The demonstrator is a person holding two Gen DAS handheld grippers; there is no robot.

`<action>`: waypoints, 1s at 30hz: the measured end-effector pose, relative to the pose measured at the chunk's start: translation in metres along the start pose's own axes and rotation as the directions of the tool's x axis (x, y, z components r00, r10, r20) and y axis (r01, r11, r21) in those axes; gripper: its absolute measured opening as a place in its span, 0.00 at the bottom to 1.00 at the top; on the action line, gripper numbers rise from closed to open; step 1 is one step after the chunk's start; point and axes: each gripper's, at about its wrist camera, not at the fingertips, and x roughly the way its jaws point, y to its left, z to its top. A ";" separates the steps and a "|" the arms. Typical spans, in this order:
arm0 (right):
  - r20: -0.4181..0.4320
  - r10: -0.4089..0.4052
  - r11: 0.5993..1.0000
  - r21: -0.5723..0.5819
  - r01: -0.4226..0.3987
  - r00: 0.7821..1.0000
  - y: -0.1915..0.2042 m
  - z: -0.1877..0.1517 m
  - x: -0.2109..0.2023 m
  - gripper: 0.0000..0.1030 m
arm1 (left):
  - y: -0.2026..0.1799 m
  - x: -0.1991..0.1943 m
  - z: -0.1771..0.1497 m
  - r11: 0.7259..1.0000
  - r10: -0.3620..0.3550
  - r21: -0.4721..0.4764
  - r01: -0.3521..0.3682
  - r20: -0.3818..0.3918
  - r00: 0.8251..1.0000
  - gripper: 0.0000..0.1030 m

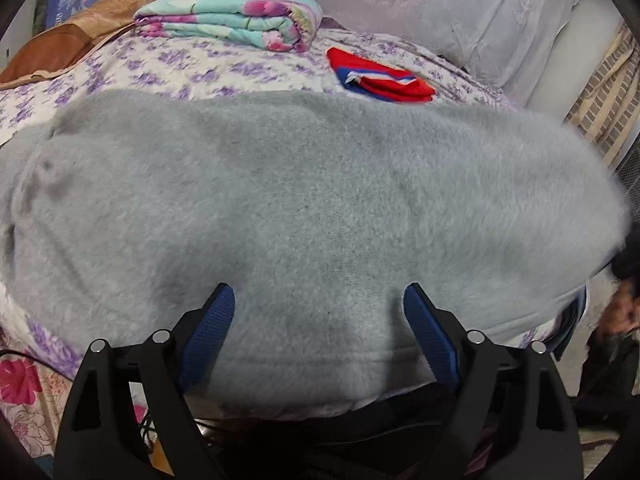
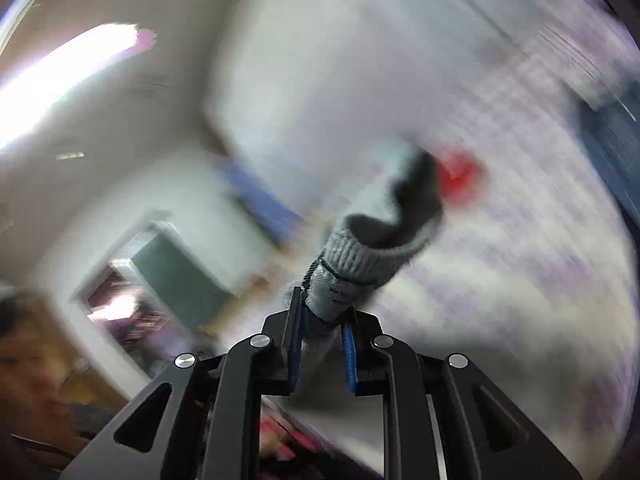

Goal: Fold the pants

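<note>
The grey fleece pants [image 1: 304, 208] lie spread wide across the bed in the left wrist view. My left gripper [image 1: 319, 298] is open, its blue pads hovering over the near edge of the pants and holding nothing. My right gripper [image 2: 320, 312] is shut on the pants' ribbed grey cuff [image 2: 372, 256], which sticks up between the blue pads, lifted above the bed. The right wrist view is heavily blurred by motion.
A folded floral quilt [image 1: 236, 20] lies at the back of the purple-flowered bed sheet [image 1: 192, 68]. A folded red and blue garment [image 1: 380, 76] lies behind the pants. Brown pillows [image 1: 68, 44] sit at the back left, a white pillow [image 1: 500, 24] at the back right.
</note>
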 end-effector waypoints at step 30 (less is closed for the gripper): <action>-0.329 -0.148 0.929 -0.369 0.018 0.933 0.124 0.051 0.209 0.96 | -0.032 0.041 0.023 0.974 0.104 0.203 -0.098 -0.020 0.994 0.93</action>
